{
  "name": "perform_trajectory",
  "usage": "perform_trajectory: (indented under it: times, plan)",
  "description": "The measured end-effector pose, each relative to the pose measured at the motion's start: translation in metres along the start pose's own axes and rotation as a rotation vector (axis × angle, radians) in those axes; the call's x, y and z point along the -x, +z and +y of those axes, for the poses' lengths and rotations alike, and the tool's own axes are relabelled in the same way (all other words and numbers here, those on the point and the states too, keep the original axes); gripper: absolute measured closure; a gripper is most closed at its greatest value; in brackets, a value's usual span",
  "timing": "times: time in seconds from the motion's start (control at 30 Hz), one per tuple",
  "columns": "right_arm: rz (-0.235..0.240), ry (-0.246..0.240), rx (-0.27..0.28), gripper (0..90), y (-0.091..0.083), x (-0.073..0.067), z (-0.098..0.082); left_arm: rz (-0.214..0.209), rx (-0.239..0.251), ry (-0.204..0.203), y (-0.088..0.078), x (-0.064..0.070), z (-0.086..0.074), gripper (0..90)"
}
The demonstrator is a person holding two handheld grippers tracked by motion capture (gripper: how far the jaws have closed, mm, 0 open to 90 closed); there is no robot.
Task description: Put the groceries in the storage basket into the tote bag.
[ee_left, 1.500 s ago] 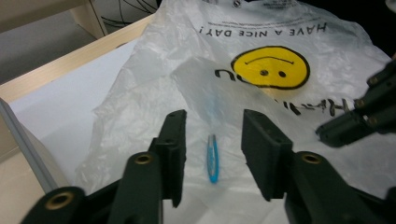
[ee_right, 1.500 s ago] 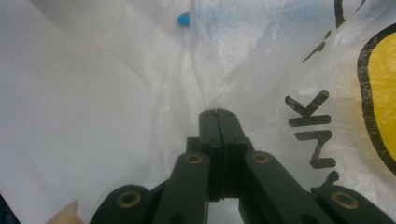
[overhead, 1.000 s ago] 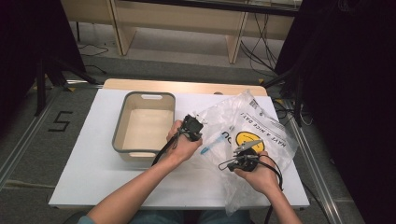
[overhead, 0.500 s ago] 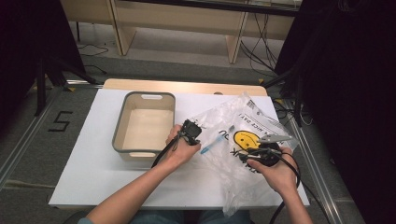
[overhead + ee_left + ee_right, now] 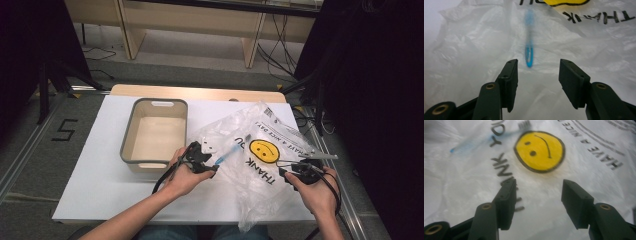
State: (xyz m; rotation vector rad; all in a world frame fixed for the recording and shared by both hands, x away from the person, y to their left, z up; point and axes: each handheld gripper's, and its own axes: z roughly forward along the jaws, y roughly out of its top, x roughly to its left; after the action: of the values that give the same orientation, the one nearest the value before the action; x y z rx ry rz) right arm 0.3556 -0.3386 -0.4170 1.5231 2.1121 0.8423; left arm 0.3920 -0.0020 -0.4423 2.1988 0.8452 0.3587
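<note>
My left gripper (image 5: 537, 68) and right gripper (image 5: 537, 187), jaws just opened wide and gripping nothing, hover over the smiley-face plastic bag (image 5: 260, 165) containing a blue toothbrush (image 5: 529, 50).

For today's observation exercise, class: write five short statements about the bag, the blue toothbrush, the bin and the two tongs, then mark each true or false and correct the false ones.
1. The plastic bag carries a yellow smiley face. True.
2. The blue toothbrush lies in the bin. False: it lies inside the bag, seen through the plastic; nothing shows in the bin.
3. The left tongs stand open, with nothing between the jaws. True; they have just been opening.
4. The right tongs are shut on the bag. False: they stand open over it, having just been opening.
5. The bin stands to the right of the bag in the high view. False: it stands to the left.
</note>
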Motion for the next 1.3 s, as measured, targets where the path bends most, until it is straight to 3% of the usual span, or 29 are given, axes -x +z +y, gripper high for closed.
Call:
perform_trajectory:
  times: [0.23, 0.37, 0.83, 1.1, 1.3]
  plan:
    - [-0.086, 0.083, -0.020, 40.3, -0.010, 0.003, -0.016, -0.002, 0.024, 0.028, -0.010, 0.006, -0.015, 47.8]
    - [-0.108, 0.128, -0.043, 40.1, -0.011, 0.005, -0.025, -0.005, 0.028, 0.044, -0.015, 0.009, -0.022, 46.3]
    - [-0.099, 0.212, -0.168, 38.9, 0.003, 0.006, -0.047, -0.011, 0.028, 0.042, -0.018, 0.009, -0.027, 45.9]
    - [-0.094, 0.186, -0.240, 43.9, 0.013, 0.002, -0.051, -0.018, 0.021, 0.045, -0.016, 0.009, -0.028, 46.1]
    - [-0.132, 0.099, -0.262, 64.5, 0.013, -0.002, -0.049, -0.020, 0.021, 0.043, -0.016, 0.009, -0.028, 46.3]
